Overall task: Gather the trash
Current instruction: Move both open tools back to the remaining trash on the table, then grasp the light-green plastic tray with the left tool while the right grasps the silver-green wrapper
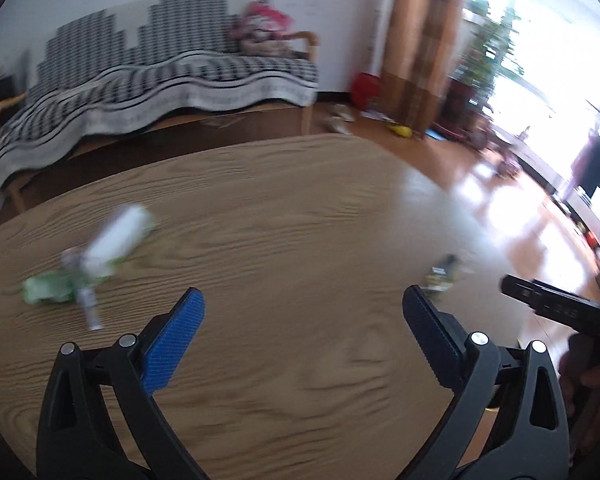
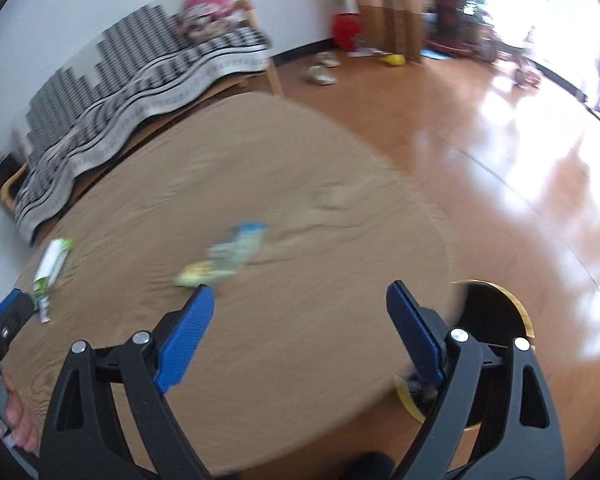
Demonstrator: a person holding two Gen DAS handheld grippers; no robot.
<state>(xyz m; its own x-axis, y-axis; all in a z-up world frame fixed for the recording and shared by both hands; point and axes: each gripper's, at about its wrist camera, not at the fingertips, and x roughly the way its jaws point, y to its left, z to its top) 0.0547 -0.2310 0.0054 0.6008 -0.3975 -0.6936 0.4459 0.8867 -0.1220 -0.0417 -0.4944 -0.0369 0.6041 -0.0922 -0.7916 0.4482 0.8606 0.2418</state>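
Note:
Motion blurs both views. On the wood-grain table, a white and green wrapper lies at the left with a crumpled green piece and a small tube beside it. A dark and yellow wrapper lies near the table's right edge. My left gripper hovers open above bare tabletop between them, holding nothing. In the right wrist view, a blue, white and yellow wrapper lies just beyond the left fingertip of my open, empty right gripper. The white and green wrapper shows far left.
A black bin with a yellow rim stands on the floor below the table's right edge. A sofa with a checked cover runs behind the table. A red bucket, slippers and plants stand on the glossy floor.

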